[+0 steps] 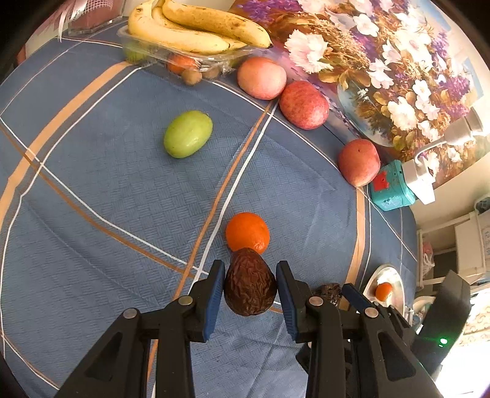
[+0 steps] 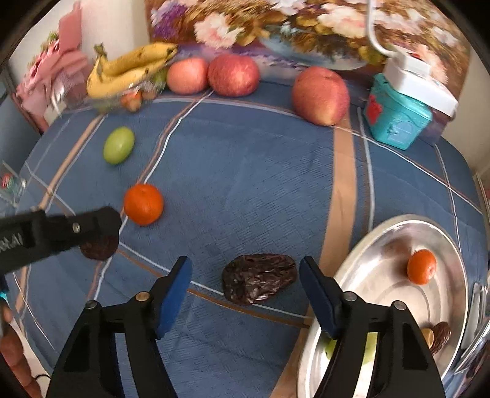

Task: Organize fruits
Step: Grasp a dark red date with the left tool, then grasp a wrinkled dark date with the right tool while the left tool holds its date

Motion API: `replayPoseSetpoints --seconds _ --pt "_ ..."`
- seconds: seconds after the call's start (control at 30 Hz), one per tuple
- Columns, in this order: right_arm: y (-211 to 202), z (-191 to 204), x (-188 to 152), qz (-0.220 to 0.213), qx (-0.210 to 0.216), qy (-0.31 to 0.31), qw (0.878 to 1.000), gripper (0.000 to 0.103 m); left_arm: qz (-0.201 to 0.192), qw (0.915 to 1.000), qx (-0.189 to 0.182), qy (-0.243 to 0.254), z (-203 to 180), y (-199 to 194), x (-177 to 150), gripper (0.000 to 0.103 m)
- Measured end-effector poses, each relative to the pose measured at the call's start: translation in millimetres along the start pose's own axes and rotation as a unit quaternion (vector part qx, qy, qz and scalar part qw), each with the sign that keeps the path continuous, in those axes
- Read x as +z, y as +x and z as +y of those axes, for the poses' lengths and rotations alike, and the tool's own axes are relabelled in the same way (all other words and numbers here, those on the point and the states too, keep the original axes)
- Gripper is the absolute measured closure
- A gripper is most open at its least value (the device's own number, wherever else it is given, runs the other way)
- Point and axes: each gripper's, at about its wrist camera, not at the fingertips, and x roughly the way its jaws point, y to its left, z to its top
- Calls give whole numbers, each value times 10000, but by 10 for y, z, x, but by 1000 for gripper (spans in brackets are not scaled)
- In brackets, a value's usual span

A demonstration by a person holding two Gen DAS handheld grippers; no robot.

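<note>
Left gripper point(image 1: 249, 287), seen from its own wrist camera, has its blue pads pressed against both sides of a dark wrinkled fruit point(image 1: 249, 283), gripping it at about six o'clock in the view. Touching that fruit's far tip, toward twelve o'clock, sits an orange mandarin point(image 1: 247, 232) on the blue plaid tablecloth point(image 1: 107, 199). A green fruit point(image 1: 187, 134) lies alone at about eleven o'clock. Bananas point(image 1: 196, 26) rest on a clear plastic tray point(image 1: 183, 55) at twelve o'clock, and three red apples point(image 1: 303, 104) line the cloth's edge from one to three o'clock. A silver plate point(image 1: 395, 275) shows at four o'clock.

From the right wrist view, the right gripper point(image 2: 245, 287) stands moderately wide, its pads apart from the second wrinkled fruit point(image 2: 258, 277) lying on the cloth between them; nothing is gripped. At four o'clock the silver plate carries a small mandarin point(image 2: 421, 266), a pale green fruit partly hidden behind the finger, and a brown date-like fruit point(image 2: 441, 335) near its rim. At nine o'clock the left gripper reaches in, the dark fruit under its tip, just beside the mandarin.
</note>
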Motion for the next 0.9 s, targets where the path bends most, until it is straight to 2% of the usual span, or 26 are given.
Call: replayPoseSetpoints --seconds 0.17,0.33,0.43,0.53,0.8,0.87,0.9 --pt "112 75 0 102 -392 -323 9987 37 7 10000 3 -11 7 7 -3 66" --pt "191 26 -12 176 -558 -334 9977 38 6 10000 15 -2 -2 6 -6 66" --pt "188 2 -12 167 -577 -309 9977 42 3 10000 28 -3 2 5 -8 66" --pt "167 -16 -12 106 -632 -304 9975 51 2 10000 32 -14 1 3 -8 66" --pt "142 -46 -35 74 -563 -243 9981 53 3 10000 39 -15 -7 4 -2 66" --pt "102 -29 -45 25 -514 -243 9984 61 0 10000 39 -33 1 1 -4 66" --pt "75 -26 -44 -6 -470 -226 9986 61 -3 10000 38 -36 0 -2 -3 66"
